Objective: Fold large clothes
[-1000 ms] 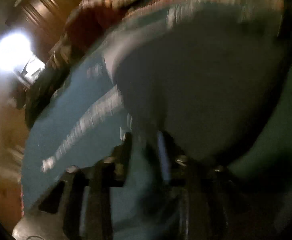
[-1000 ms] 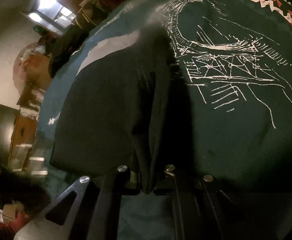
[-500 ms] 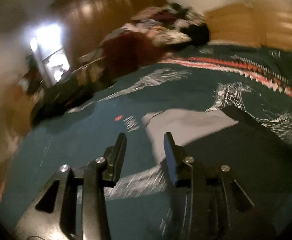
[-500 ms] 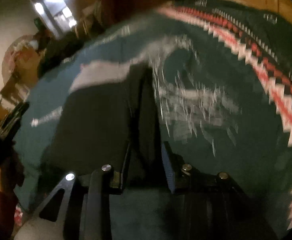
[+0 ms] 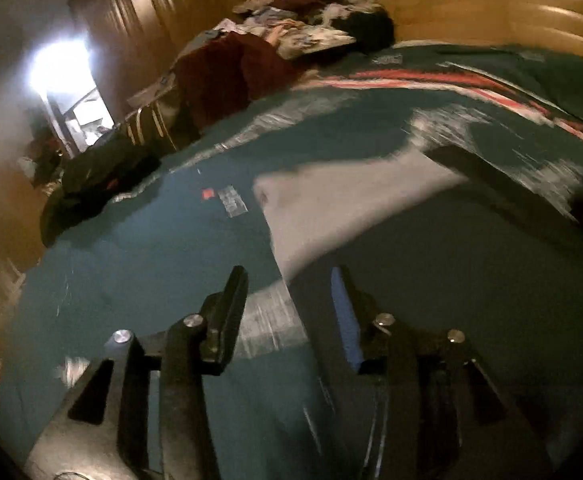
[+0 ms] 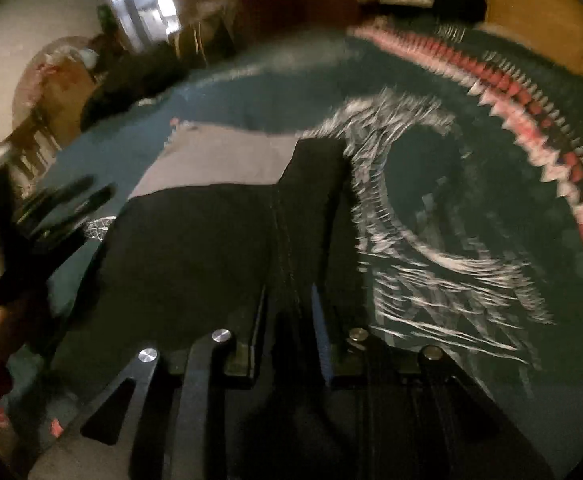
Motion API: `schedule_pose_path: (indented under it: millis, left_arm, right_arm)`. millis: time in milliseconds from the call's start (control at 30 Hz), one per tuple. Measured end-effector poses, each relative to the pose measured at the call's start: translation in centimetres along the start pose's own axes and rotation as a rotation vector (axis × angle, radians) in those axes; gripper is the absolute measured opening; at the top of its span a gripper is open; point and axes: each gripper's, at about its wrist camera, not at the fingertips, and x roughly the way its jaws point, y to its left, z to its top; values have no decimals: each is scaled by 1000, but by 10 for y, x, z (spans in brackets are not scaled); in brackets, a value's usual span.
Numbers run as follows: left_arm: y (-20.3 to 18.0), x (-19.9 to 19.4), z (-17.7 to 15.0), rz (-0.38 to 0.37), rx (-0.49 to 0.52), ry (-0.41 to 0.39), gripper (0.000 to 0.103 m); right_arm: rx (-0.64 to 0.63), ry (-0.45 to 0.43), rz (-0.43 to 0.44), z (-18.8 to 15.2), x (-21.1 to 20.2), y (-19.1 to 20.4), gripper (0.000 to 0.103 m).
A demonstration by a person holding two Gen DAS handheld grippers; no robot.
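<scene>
Since a second ago both tongs have drawn back from the garment: the left tongs (image 5: 287, 280), then buried in dark cloth, now hang released over the bed (image 5: 131, 264) with a clear gap between the fingers and nothing in it. The right tongs (image 6: 287, 296), clenched on a fold then, now stand slightly parted; a ridge of the cloth runs between the fingers, but through the blur I cannot tell whether they grip it.

The garment (image 6: 195, 248) is black with a grey panel (image 6: 219, 156) at its far end. It lies flat on the teal bedspread (image 6: 431, 184), which carries white line drawings and a red-and-white zigzag band (image 6: 531, 120). In the left view the garment (image 5: 471, 280) fills the right side, its grey panel (image 5: 343, 200) just ahead of the tongs.

From the right view the left tongs (image 6: 51, 208) show at the left edge, beside the garment. A heap of clothes (image 5: 303, 20) lies at the far side of the bed.
</scene>
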Motion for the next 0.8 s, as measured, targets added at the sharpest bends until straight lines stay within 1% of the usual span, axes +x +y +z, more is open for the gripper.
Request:
schedule_pose_path:
  millis: [33,67,100,133,167,233,267,333,367,400,433,467,533,600,667,700,733,767,800]
  left_arm:
    - [-10,-8,-15,-29,12,19,46]
    - [-23,-8,-33,-17,60,62,47]
    - [-32,-3,-47,14,90,99,47]
    - [-32,-4,-54,32,75,105,47]
    - [-28,-6,-52,40,37,118,47]
    - [-20,-14,-40,51,-32,153,47]
    - [-19,-24,-36,59,-60,145,47]
    - [-22,-43,-36,72,-93,144,54]
    - [-24,-50,-38,83,-112,161,63]
    - [-28,-58,-42,76,-135,172,70]
    - [-32,-63,-48,73,-153,186,72]
    - [-36,-65,-52,73,-164,206,73]
    - [-45,-69,-63,54,-201,250,76]
    - [-57,-67,-76,42,-215,290,90]
    - [-69,-63,-85,50,-200,339,93]
    - [-73,-57,-89,44,-201,368,93]
    - [-75,-53,-92,45,-212,379,94]
    - [-72,-51,-94,54,-233,373,102]
    - [-68,-49,-95,58,-265,381,103]
  right_arm:
    - [4,-1,-8,-10,-3,-1,25]
    - [14,16,-10,-22,0,-2,26]
    - [25,48,-2,-36,8,-3,28]
    - [35,77,14,-48,18,-5,35]
    - [32,70,10,-57,24,-3,36]
    - [20,68,-18,-52,21,1,39]
    - [27,77,-39,-45,15,5,40]
    - [36,44,-35,-40,-5,12,42]
    - [40,12,-47,-41,-24,20,49]
    - [40,2,-57,-46,-37,27,56]
    - [43,-2,-73,-53,-50,35,73]
    - [54,-2,-101,-66,-61,43,87]
    - [76,21,-136,-83,-68,53,89]
    - [110,102,-151,-114,-68,60,89]
    - [122,138,-162,-136,-65,60,89]
    - [118,150,-175,-141,-64,60,89]
    - [116,170,-189,-148,-60,58,89]
    - [119,195,-200,-153,-54,57,89]
    - [110,195,-211,-158,-52,58,90]
